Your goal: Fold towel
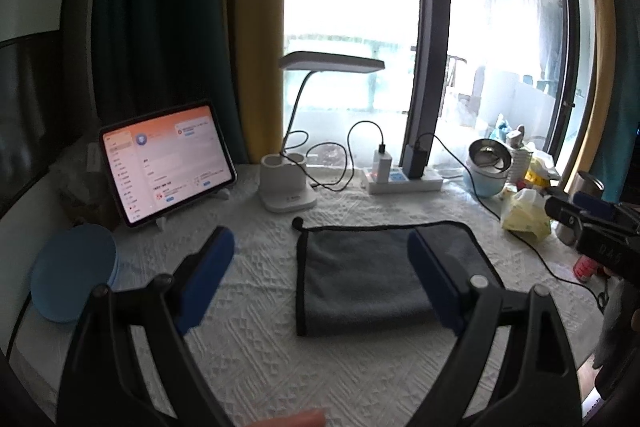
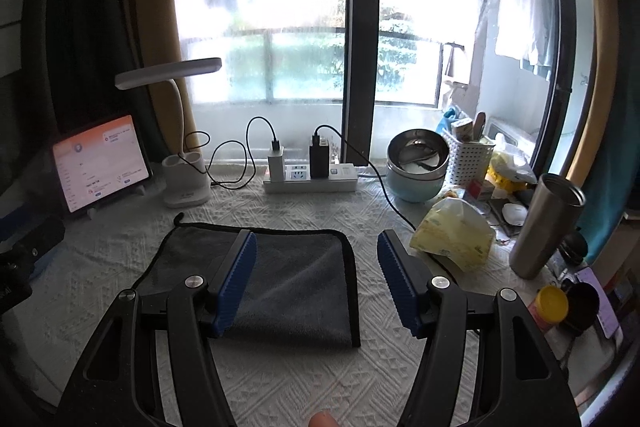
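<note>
**Towel folded on the table, both grippers free above it**

Towel (image 2: 276, 287) lies flat on the white textured tablecloth (image 2: 280, 379), just ahead of and below my right gripper (image 2: 316, 279). It is grey with a dark bound edge, and its near edge looks rounded and thick, so I judge it already doubled over at least once. A small loop sticks out at its far left corner.

My right gripper has its jaws spread wide with nothing between them; the left blue pad sits over the cloth, the right pad hangs past the towel's right edge. My left gripper (image 1: 320, 275) is likewise spread wide and holds nothing. From it, the towel is ahead and to the right, with the right pad over its right part and the left pad over bare tablecloth.

I read this as a pause between folds, or the end of one: neither tool touches the fabric as far as I can tell. If another fold is wanted, I would need to drop each gripper to a corner of one short side, pinch both layers, and carry them across. A tissue pack (image 2: 452, 239) and a steel tumbler (image 2: 544, 227) stand to the right of my right gripper, near enough to mind on any sweep that way.
</note>
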Motion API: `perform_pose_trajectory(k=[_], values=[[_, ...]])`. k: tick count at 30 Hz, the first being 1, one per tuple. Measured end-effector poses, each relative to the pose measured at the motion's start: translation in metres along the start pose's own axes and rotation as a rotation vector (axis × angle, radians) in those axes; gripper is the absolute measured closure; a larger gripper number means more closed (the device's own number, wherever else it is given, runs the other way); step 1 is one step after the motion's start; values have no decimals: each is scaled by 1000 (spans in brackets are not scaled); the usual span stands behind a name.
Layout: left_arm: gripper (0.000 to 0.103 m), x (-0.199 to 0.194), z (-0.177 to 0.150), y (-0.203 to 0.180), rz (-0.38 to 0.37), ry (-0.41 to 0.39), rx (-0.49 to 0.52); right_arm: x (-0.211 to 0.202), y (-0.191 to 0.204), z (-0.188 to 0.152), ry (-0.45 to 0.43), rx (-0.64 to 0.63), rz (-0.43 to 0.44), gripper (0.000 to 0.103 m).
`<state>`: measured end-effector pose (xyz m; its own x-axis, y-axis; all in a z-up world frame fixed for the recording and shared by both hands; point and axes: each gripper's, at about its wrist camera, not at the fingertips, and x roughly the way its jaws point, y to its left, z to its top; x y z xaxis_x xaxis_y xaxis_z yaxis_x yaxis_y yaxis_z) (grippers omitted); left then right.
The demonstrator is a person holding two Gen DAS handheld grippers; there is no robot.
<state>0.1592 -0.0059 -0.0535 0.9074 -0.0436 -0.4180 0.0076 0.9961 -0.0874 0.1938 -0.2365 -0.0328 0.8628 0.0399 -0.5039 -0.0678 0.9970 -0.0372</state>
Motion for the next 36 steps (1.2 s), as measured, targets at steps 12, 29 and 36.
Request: perform_pose_trajectory(k=[12, 29, 36], values=[[13, -51, -2, 1, -3, -86, -4, -59, 6, -5, -83, 2, 0, 37], [13, -117, 11, -8, 24, -262, 48, -136, 2, 2, -239, 19, -24, 37], [13, -121, 13, -9, -4, -281, 36, -142, -3, 3, -259, 28, -26, 37]])
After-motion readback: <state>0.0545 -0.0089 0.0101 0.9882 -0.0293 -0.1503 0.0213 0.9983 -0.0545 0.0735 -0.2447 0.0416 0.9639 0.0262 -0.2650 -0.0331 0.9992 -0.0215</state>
